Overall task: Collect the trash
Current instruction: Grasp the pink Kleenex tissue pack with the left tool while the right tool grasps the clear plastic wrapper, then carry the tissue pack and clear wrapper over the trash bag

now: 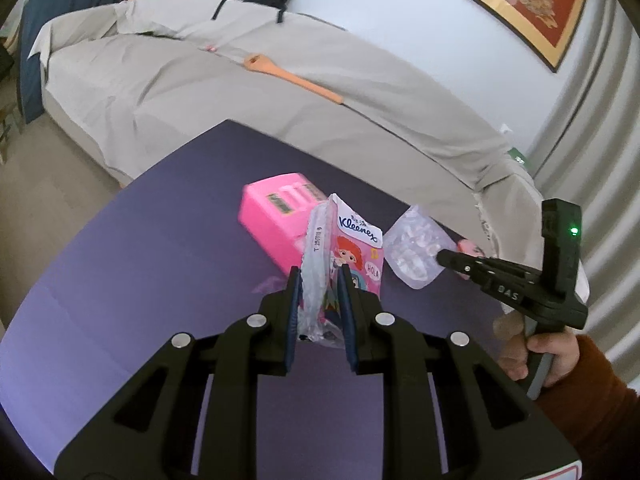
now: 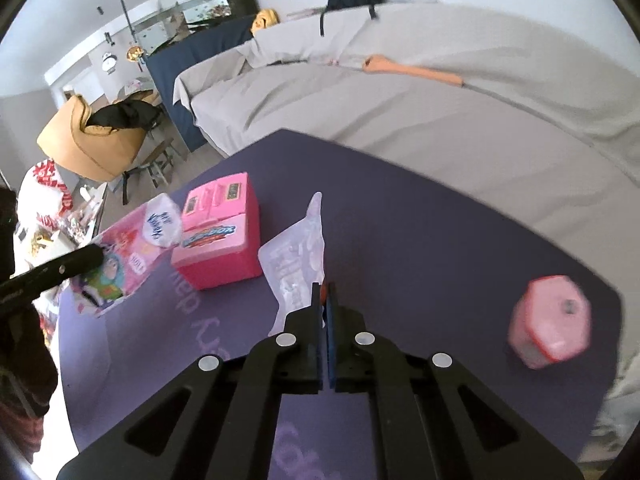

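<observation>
Purple worktop (image 2: 440, 240) beside a grey-covered sofa (image 1: 240, 92): left tool (image 1: 320, 276) clamps the tissue pack (image 1: 352, 248), lifted up, just in front of the pink box (image 1: 272, 216). Right tool (image 2: 325, 292) pinches the clear wrapper's (image 2: 296, 256) edge; a pink tub (image 2: 552, 320) sits right.

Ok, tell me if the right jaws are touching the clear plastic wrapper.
Touching. In the right wrist view the right gripper is shut on the clear plastic wrapper's edge.
</observation>
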